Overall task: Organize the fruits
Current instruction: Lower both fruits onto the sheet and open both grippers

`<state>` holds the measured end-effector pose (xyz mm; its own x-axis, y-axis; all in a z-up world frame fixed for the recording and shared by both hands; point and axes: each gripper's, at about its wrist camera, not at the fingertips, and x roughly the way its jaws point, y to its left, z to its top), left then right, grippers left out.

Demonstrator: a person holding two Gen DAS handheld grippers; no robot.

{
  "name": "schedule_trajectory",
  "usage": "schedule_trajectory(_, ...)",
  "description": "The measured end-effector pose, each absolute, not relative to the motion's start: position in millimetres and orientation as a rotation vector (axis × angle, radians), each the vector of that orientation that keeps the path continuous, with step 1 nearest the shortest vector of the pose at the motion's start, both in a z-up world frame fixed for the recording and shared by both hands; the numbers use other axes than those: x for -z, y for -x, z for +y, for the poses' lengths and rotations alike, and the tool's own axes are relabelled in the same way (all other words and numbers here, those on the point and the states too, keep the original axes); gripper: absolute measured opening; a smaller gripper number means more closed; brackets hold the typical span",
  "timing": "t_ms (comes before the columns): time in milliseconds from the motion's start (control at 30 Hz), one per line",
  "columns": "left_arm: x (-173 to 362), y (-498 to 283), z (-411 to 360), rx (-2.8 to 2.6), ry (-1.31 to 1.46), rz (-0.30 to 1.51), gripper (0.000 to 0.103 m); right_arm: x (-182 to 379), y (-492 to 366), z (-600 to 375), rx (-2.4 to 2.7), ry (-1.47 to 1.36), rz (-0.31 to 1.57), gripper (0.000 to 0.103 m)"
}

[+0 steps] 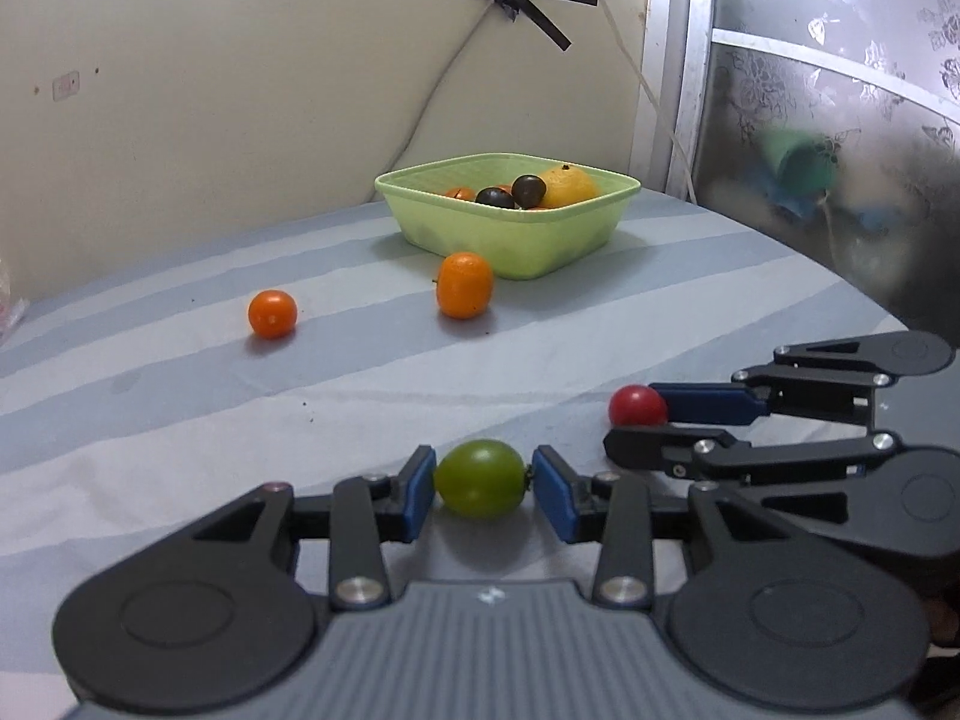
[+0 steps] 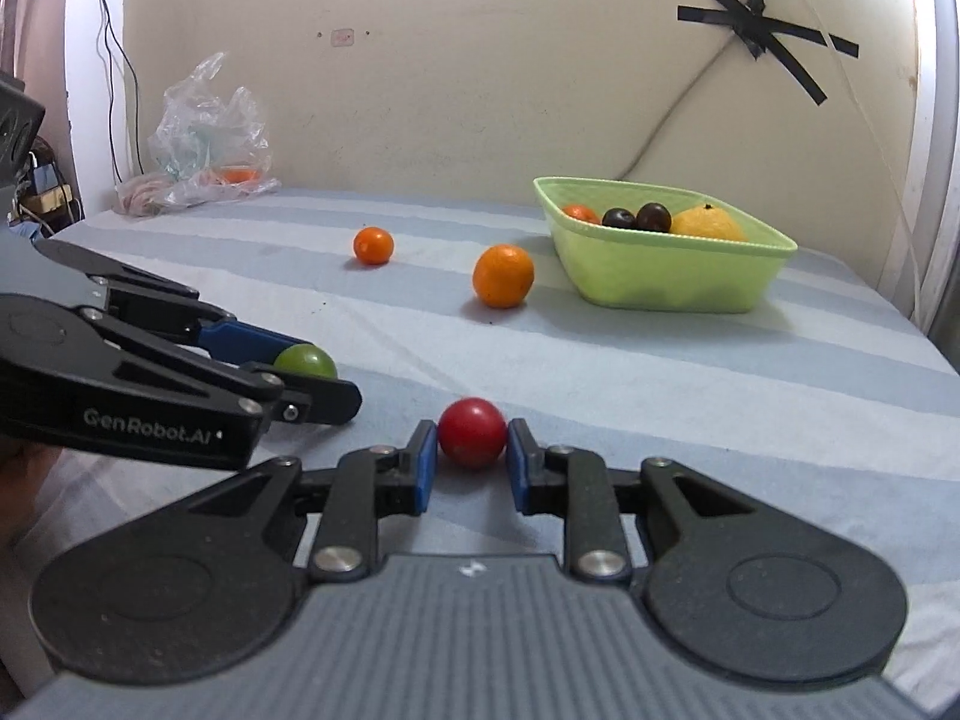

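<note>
Green fruit (image 1: 479,478) sits clamped in the left gripper (image 1: 483,483); the right gripper (image 2: 471,461) pinches one red fruit (image 2: 472,432). Two orange fruits (image 1: 273,314) lie at eleven o'clock.

- One green fruit (image 1: 479,478), near the front edge of the bed (image 1: 180,420).
- One red fruit (image 2: 471,432), also near the front.
- Two oranges on the cloth: a small one (image 2: 372,245) and a larger one (image 2: 503,275).
- One basket (image 2: 672,282) toward the back right corner, showing two dark fruits, one yellow, one orange.
- One plastic bag (image 2: 204,132) at the back left corner.
</note>
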<state>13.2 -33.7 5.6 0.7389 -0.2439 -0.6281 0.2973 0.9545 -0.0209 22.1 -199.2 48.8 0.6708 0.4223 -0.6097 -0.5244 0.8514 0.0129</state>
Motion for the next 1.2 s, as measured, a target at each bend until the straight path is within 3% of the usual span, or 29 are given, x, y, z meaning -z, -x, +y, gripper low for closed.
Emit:
schedule_trajectory(200,-8,-8,-35,0.277,-0.087,0.67,0.046,-48,-21,-198,-0.532,0.178,0.636,0.028)
schedule_trajectory(533,-9,12,-36,0.255,-0.109,0.663,0.047,-48,-16,-195,-0.528,0.209,0.617,0.029)
schedule_trajectory(767,-3,21,-31,0.239,-0.1,0.656,0.048,-48,-19,-193,-0.508,0.202,0.624,0.038)
schedule_trajectory(1200,0,25,-22,0.247,-0.072,0.634,0.05,-47,-16,-191,-0.482,0.227,0.613,0.042)
